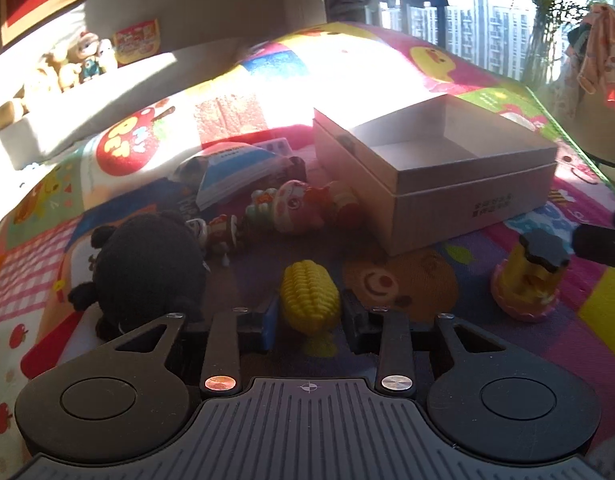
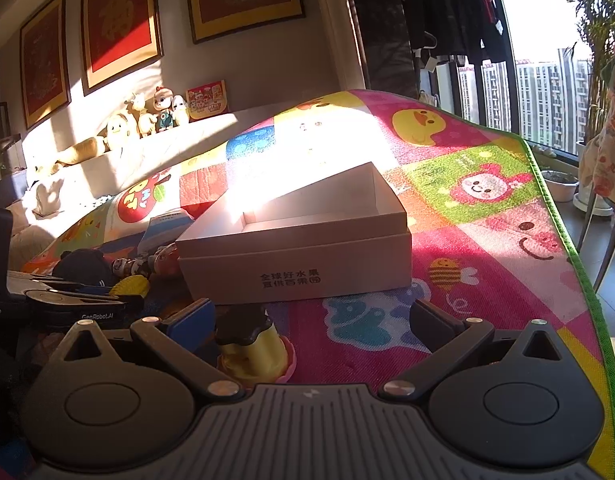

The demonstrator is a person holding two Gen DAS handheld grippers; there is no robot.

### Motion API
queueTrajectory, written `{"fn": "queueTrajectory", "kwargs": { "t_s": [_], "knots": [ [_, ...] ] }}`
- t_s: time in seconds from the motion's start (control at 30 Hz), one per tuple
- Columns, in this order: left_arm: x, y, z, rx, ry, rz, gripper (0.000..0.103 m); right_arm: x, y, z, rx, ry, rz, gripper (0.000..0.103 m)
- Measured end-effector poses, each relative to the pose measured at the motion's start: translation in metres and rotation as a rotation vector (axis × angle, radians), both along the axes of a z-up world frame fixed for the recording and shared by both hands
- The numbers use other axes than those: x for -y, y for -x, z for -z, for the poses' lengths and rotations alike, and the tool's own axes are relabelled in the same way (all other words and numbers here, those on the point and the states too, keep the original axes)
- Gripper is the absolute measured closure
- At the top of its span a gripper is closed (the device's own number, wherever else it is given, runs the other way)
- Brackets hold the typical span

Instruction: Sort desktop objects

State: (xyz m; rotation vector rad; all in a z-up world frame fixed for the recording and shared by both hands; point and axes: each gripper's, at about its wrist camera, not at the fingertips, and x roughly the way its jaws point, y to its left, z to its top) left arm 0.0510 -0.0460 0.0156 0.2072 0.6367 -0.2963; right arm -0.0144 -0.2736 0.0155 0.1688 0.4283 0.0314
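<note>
In the left wrist view, the corn [image 1: 310,300] lies on the mat [image 1: 527,360], between the fingers of the left gripper [image 1: 309,320]. The plush [image 1: 147,268] lies left of the corn. The figurine [image 1: 303,208] lies behind both, with the book [image 1: 239,172] behind it. The box [image 1: 435,176] stands right of the figurine, behind the corn. The cup toy [image 1: 527,280] stands right of the corn, before the box. In the right wrist view, the cup toy [image 2: 253,348] sits between the fingers of the right gripper [image 2: 311,324], nearer the left one.
</note>
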Motion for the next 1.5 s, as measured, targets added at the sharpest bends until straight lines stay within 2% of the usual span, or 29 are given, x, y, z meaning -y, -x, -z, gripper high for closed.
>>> {"fn": "queueTrajectory", "kwargs": {
  "t_s": [0.07, 0.2, 0.27, 0.37, 0.43, 0.57, 0.67, 0.7, 0.87, 1.07, 1.13, 1.3, 1.5],
  "knots": [
    [0.001, 0.031, -0.004, -0.007, 0.013, 0.076, 0.066, 0.0, 0.0, 0.0, -0.001, 0.002, 0.003, 0.0],
    [-0.004, 0.066, 0.004, -0.06, 0.031, 0.122, 0.064, -0.002, -0.001, 0.0, -0.007, 0.01, 0.003, 0.0],
    [-0.01, 0.074, 0.01, -0.07, 0.028, 0.108, 0.062, -0.002, -0.002, 0.0, -0.011, 0.012, 0.006, 0.0],
    [-0.02, 0.077, 0.009, -0.064, 0.027, 0.069, 0.049, -0.003, -0.002, 0.0, -0.018, 0.018, 0.012, 0.0],
    [-0.024, 0.076, 0.008, -0.057, 0.016, 0.037, 0.046, -0.004, -0.002, 0.0, -0.019, 0.02, 0.014, 0.0],
    [-0.034, 0.071, 0.008, -0.02, -0.063, -0.023, 0.03, -0.004, -0.003, 0.001, -0.026, 0.021, 0.013, 0.0],
    [-0.044, 0.07, 0.007, 0.004, -0.11, -0.071, 0.024, -0.003, -0.003, 0.001, -0.027, 0.019, 0.012, 0.0],
    [-0.048, 0.069, 0.006, 0.0, -0.102, -0.075, 0.022, -0.003, -0.003, 0.001, -0.028, 0.019, 0.011, 0.0],
    [-0.061, 0.065, 0.004, -0.071, 0.054, -0.051, 0.012, -0.003, -0.004, 0.001, -0.032, 0.018, 0.009, 0.0],
    [-0.046, 0.053, 0.004, -0.116, 0.169, -0.005, 0.012, -0.003, -0.004, 0.002, -0.036, 0.016, 0.009, 0.0],
    [-0.039, 0.05, 0.004, -0.117, 0.178, -0.001, 0.012, -0.003, -0.004, 0.002, -0.037, 0.017, 0.008, 0.0],
    [-0.029, 0.05, 0.002, -0.094, 0.124, 0.003, 0.01, -0.003, -0.004, 0.002, -0.035, 0.016, 0.009, 0.0],
    [-0.046, 0.079, 0.008, -0.091, -0.017, 0.055, 0.007, -0.003, -0.004, 0.002, -0.035, 0.007, 0.004, 0.0]
  ]
}}
